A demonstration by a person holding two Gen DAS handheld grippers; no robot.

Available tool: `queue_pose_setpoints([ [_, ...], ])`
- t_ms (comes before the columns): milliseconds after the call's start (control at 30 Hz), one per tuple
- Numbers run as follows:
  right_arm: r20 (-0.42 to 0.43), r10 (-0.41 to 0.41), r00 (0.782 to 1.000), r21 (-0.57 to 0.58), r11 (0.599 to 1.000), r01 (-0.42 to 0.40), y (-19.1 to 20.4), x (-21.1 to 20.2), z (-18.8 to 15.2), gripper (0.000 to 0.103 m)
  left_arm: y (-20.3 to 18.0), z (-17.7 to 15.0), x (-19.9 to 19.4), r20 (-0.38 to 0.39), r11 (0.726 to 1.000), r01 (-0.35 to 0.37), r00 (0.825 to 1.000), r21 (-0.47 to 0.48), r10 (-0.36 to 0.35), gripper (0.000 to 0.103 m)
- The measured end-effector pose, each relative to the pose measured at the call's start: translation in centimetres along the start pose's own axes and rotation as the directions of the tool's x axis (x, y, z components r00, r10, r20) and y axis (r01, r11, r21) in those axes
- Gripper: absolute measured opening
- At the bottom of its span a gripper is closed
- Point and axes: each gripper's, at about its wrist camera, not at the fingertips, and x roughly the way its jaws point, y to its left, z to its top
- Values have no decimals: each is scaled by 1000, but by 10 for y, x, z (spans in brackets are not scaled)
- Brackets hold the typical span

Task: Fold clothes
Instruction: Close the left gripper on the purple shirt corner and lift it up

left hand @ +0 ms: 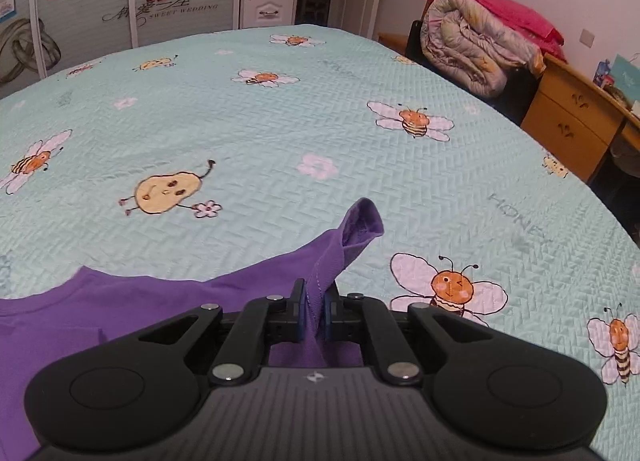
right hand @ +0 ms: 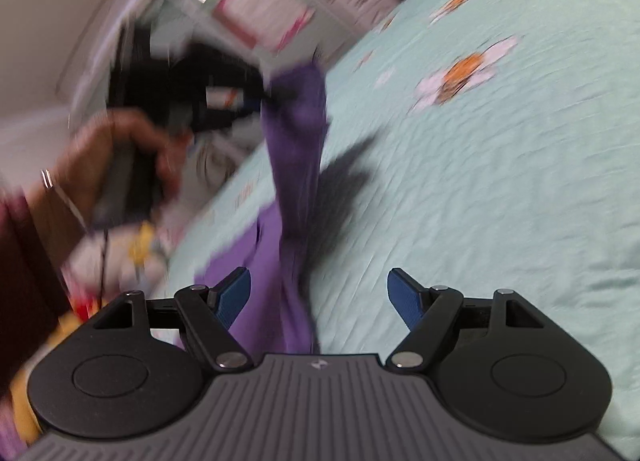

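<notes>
The purple garment lies mostly unfolded at the bed's six o'clock edge, one end lifted. The left claw is clamped on that lifted end; the right claw stands wide, gripping nothing. Judgement: folding barely begun, every fold outstanding.

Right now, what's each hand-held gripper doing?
Left hand-held gripper: shut on the purple shirt, a fold pinched between its pads.
Right hand-held gripper: open, gripping nothing; shirt lies between its jaws.
</notes>
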Motion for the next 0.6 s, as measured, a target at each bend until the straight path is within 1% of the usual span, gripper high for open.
queue_pose_setpoints([
  [67,-45,13,999,-47,999,-15,9,9,-5,76,10,0,-7,5,1000,8,1000,-4,-8,6],
  [133,-70,-4,998,-108,994,-3,20,16,-10,75,21,1,-14,11,1000,16,1000,-12,-16,6],
  [167,-81,-15,997,-141,990,4,26,19,-13,65,27,2,-17,14,1000,20,1000,-18,-20,6],
  [200,-90,-29,995,-166,986,14,31,22,-15,29,33,3,-20,17,999,24,1000,-26,-24,6],
  [233,-93,-42,995,-180,983,25,35,23,-17,6,39,4,-24,23,999,30,999,-31,-29,6],
  [267,-93,-53,994,-188,982,35,39,24,-17,1,45,6,-29,30,999,36,999,-37,-34,6],
  [333,-92,-75,993,-205,977,55,45,24,-18,1,57,9,-38,44,998,48,998,-47,-46,6],
  [433,-84,-51,995,-202,979,33,59,21,-16,1,78,11,-58,80,996,68,995,-63,-63,6],
  [533,-81,-52,995,-253,967,30,82,21,-15,1,100,12,-79,119,993,83,990,-78,-74,6],
  [600,-94,-49,994,-282,959,21,98,24,-17,1,122,8,-92,154,990,92,985,-109,-75,6],
])
